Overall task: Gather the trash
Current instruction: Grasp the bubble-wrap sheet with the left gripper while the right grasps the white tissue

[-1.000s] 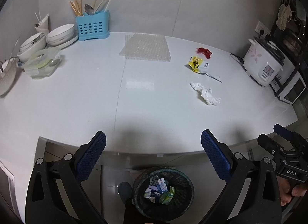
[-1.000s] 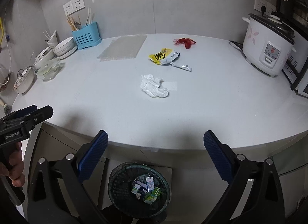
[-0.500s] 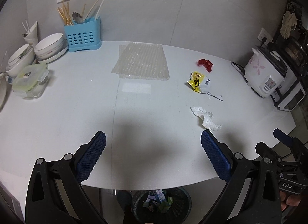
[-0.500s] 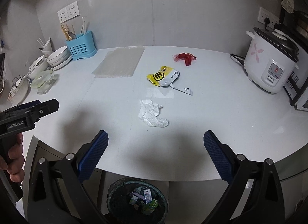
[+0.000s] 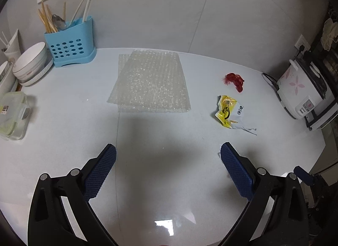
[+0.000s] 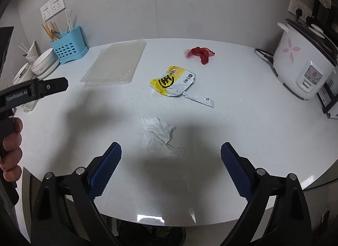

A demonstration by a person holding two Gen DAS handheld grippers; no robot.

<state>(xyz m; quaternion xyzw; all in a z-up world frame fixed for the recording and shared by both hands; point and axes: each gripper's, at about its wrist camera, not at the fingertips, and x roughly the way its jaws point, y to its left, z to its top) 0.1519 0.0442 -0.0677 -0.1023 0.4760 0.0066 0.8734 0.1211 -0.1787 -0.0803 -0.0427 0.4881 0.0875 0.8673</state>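
Trash lies on the white counter [image 6: 243, 119]. A crumpled white tissue [image 6: 159, 138] sits just ahead of my right gripper [image 6: 171, 167], whose jaws are closing but still wide, with nothing pressed between them. Farther back are a yellow snack wrapper [image 6: 172, 81] and a red net scrap [image 6: 200, 52]. The left wrist view shows the same wrapper [image 5: 229, 111] and scrap [image 5: 234, 79] to the right. My left gripper [image 5: 168, 169] hovers open over bare counter, short of a bubble wrap sheet [image 5: 150, 83]. The tissue is out of that view.
A blue cutlery holder [image 5: 71, 49], stacked bowls [image 5: 29, 66] and a lidded food box [image 5: 12, 114] stand at the left. A rice cooker [image 6: 304, 62] stands at the right. The dark bin [image 6: 152, 231] barely shows under the counter's front edge. A person's hand [image 6: 11, 144] holds the left gripper.
Both grippers have moved forward over the counter. The bin has slid almost out of view below. The tissue now lies close to the right fingertips and has left the left wrist view.
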